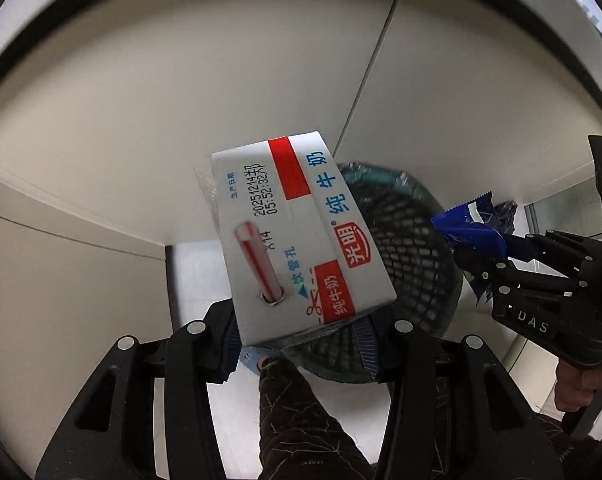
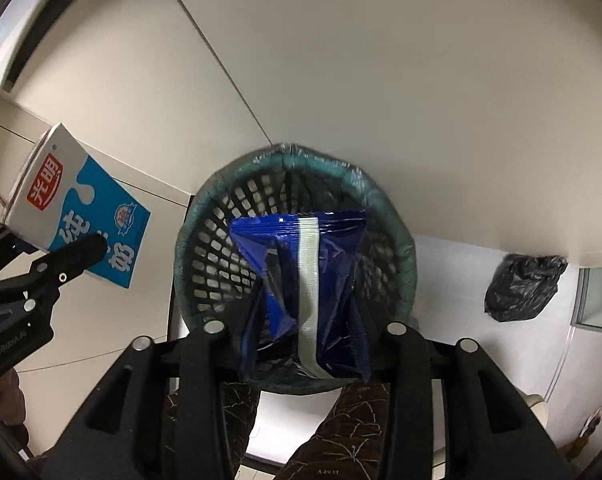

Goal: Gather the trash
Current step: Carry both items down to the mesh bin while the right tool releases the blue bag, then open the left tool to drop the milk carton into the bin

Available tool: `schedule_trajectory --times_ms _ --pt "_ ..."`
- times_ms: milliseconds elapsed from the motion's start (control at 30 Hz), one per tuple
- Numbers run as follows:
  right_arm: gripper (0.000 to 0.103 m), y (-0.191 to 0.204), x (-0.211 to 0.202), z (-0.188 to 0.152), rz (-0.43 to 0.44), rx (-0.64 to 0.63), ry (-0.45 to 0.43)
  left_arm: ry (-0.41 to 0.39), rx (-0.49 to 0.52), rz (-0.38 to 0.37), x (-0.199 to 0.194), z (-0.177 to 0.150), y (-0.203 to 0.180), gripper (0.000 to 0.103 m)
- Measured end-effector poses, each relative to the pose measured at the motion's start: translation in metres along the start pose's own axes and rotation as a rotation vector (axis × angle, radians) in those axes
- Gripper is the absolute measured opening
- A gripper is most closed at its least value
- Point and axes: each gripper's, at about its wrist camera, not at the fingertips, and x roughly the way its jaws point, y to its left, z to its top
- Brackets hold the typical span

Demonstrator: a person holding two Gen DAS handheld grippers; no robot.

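Person's legs: two legs in dark trousers with a pale leaf-vein print (image 2: pixel 341 432) stand nearest the cameras, below both tools, on a white floor (image 2: pixel 453 280).
Left gripper: the black two-finger left gripper (image 1: pixel 301 340) points steeply down; its blue ribbed pads (image 1: pixel 365 344) press on the bottom end of the carton from both sides, jaws about half spread to the carton's width.
Milk carton: a white rectangular paper milk carton (image 1: pixel 293 236) with red bands, blue Chinese lettering, a printed date and a red-and-white striped straw in its hole sits tilted in the left gripper, above and just to the left of the basket's mouth. From the right wrist view its blue-and-white face (image 2: pixel 81 224) shows at the left, clamped between black fingers.
Right gripper: the black right gripper (image 2: pixel 305 344) also points steeply down, jaws partly spread with the wrapper between them; whether the pads press on it or have let go, I cannot tell.
Snack wrapper: a glossy, crumpled dark blue plastic snack wrapper (image 2: pixel 297 280) with a silvery seam down its middle hangs between the right fingers, directly over the basket opening.
Waste basket: a round black plastic mesh waste basket (image 2: pixel 221 248) lined with a greenish bag folded over the rim stands on the floor against pale cabinet panels (image 2: pixel 381 80).
Bag: a knotted black plastic bag (image 2: pixel 521 288) lies on the floor, well apart to the right.
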Motion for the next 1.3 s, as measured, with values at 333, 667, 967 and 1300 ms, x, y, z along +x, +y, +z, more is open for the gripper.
schedule_trajectory --times_ms 333,667,967,1300 --pt "0.081 -0.001 0.001 -0.008 -0.005 0.015 -0.014 0.048 0.037 -0.007 0.026 -0.001 -0.006 0.047" --pt "0.084 -0.034 -0.033 -0.015 -0.077 0.034 -0.059 0.063 0.077 -0.029 0.040 -0.006 -0.023 0.048" --pt "0.084 -0.051 -0.060 -0.013 -0.088 0.060 -0.093 0.046 0.088 -0.016 0.038 -0.003 -0.033 0.070" --pt "0.084 -0.055 -0.111 0.004 -0.119 0.056 -0.180 -0.088 0.039 -0.012 -0.022 0.019 -0.032 0.095"
